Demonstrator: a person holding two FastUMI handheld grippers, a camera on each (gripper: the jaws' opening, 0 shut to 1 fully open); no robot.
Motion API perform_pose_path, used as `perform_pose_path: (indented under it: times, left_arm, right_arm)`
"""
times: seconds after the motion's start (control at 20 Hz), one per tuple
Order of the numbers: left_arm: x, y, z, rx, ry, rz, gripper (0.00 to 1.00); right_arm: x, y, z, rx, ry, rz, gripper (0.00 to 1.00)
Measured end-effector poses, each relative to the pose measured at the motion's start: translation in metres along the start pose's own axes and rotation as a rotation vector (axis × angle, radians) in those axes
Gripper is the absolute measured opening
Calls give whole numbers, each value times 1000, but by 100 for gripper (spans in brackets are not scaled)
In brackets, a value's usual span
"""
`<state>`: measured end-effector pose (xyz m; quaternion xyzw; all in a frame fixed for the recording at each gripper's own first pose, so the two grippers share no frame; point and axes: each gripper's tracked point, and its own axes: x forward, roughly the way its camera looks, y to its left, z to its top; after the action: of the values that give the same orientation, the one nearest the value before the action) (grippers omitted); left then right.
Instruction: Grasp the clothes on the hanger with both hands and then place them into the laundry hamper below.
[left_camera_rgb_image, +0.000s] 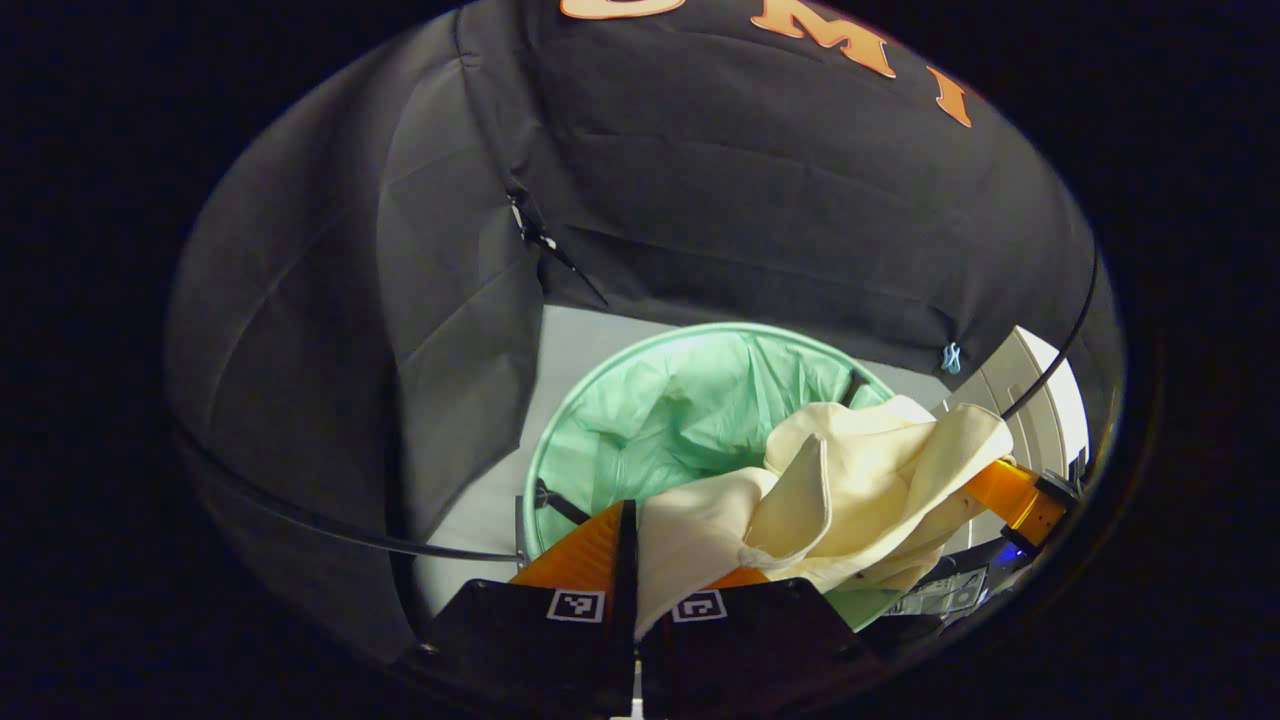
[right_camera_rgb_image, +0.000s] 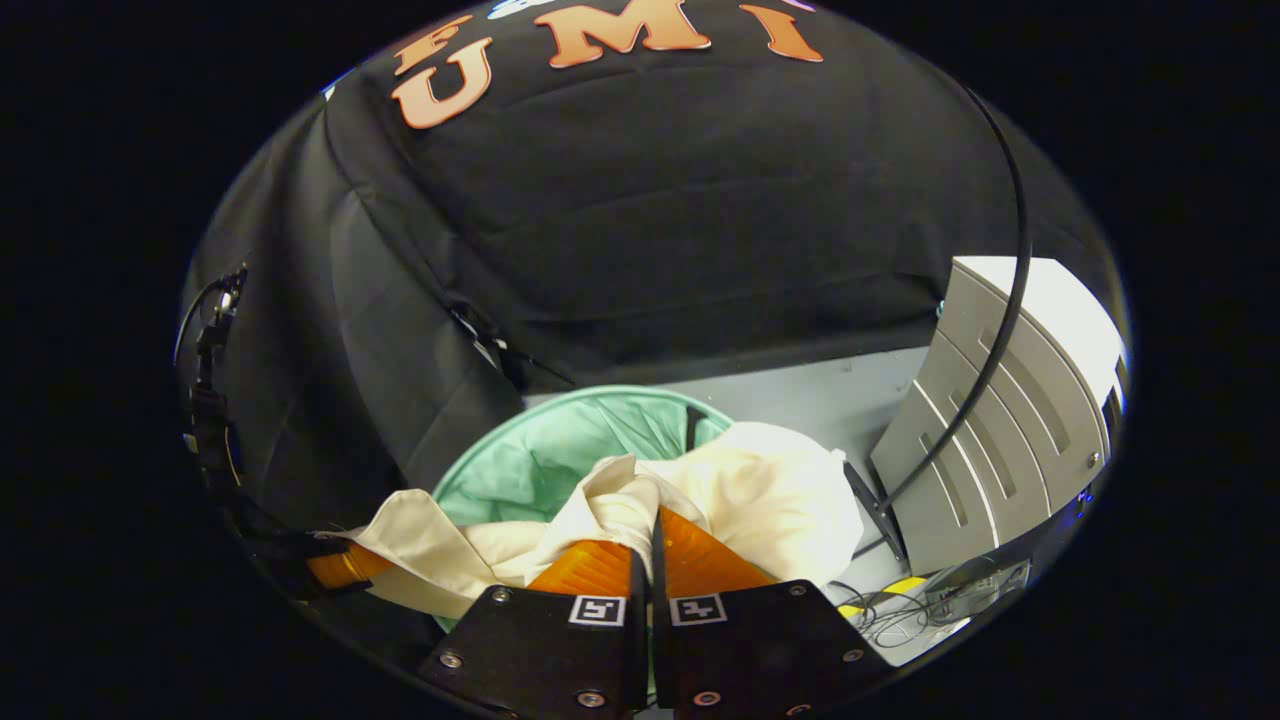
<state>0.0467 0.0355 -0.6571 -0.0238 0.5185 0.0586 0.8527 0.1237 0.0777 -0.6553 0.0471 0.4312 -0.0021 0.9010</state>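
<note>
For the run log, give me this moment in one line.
left gripper: shut on garment | right gripper: shut on garment | garment over hamper

1. The left gripper (left_camera_rgb_image: 632, 545) sits at the bottom centre, its jaws closed on a fold of the cream garment (left_camera_rgb_image: 850, 490).
2. The garment spreads toward the right of the frame, bunched over the green laundry hamper (left_camera_rgb_image: 640, 420).
3. At the lower right, the right gripper (left_camera_rgb_image: 1015, 495) touches the garment's far end.
4. A grey panel (left_camera_rgb_image: 1040, 400) stands at the right edge.
</note>
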Motion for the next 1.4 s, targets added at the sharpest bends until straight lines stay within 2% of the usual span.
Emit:
perform_pose_path:
  times: [0.15, 0.2, 0.4, 0.6, 0.75, 0.8, 1.0, 1.1, 1.3, 1.4]
  left_arm:
    - [12, -9, -20, 12, 53, -15, 14]
    - [14, -14, -21, 13, 61, -26, 13]
    - [12, -20, -29, 16, 69, -32, 17]
    - [15, -15, -35, -3, 86, -13, 25]
    - [12, -15, -44, -27, 103, -10, 22]
    - [11, -15, -46, -33, 108, -10, 31]
    - [11, -11, -52, -39, 115, -2, 31]
    - [7, -13, -51, -42, 119, 3, 45]
    - [3, -6, -53, -38, 118, 27, 44]
    - [3, -1, -53, -42, 119, 38, 78]
  right_arm:
    - [11, -8, -19, -18, 54, -19, 4]
    - [14, -7, -25, -19, 71, -18, 4]
    - [20, -5, -45, -41, 140, -35, 8]
    - [24, -6, -57, -57, 182, -46, 10]
    - [22, -6, -58, -61, 188, -43, 11]
    - [22, -4, -58, -60, 189, -38, 11]
    - [20, -6, -58, -53, 196, -43, 11]
    - [18, -7, -58, -46, 200, -46, 11]
    - [17, -9, -58, -36, 202, -48, 12]
    - [16, -9, -57, -35, 201, -50, 12]
